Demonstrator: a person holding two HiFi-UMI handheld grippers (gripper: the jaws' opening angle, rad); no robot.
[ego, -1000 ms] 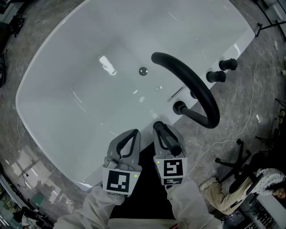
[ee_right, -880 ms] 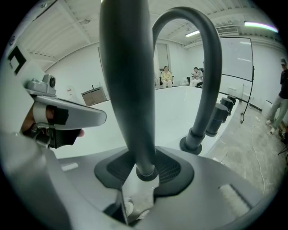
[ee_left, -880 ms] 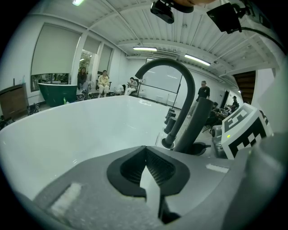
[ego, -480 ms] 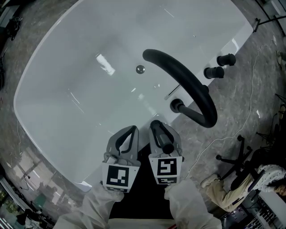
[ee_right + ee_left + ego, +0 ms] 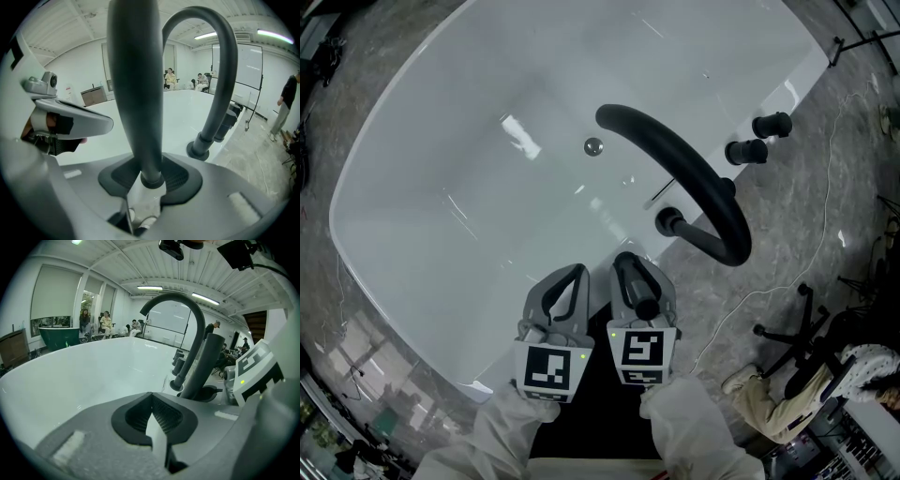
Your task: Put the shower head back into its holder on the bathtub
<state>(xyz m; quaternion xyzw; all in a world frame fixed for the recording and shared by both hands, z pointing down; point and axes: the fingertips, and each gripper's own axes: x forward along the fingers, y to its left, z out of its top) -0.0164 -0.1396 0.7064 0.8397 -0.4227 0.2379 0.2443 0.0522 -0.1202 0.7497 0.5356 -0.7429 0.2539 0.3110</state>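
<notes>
shower head point(image 5: 136, 93) upright, clamped between right gripper point(image 5: 151, 176) fingers point(image 5: 183, 175)

A grey marbled floor point(image 5: 787, 216) carries a thin white cable point(image 5: 826, 187) and a black wheeled chair base point(image 5: 787, 333), with a seated person's leg point(image 5: 764, 403) beside it. Far off, people point(image 5: 105, 324) sit near a green tub point(image 5: 58, 336).

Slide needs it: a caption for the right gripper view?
Right gripper holds the dark shower head, with the arched faucet and white bathtub behind.

right tongs point(image 5: 637, 267) with shower head point(image 5: 639, 295) edged closer to left tongs point(image 5: 570, 279), gap between them narrower
</notes>
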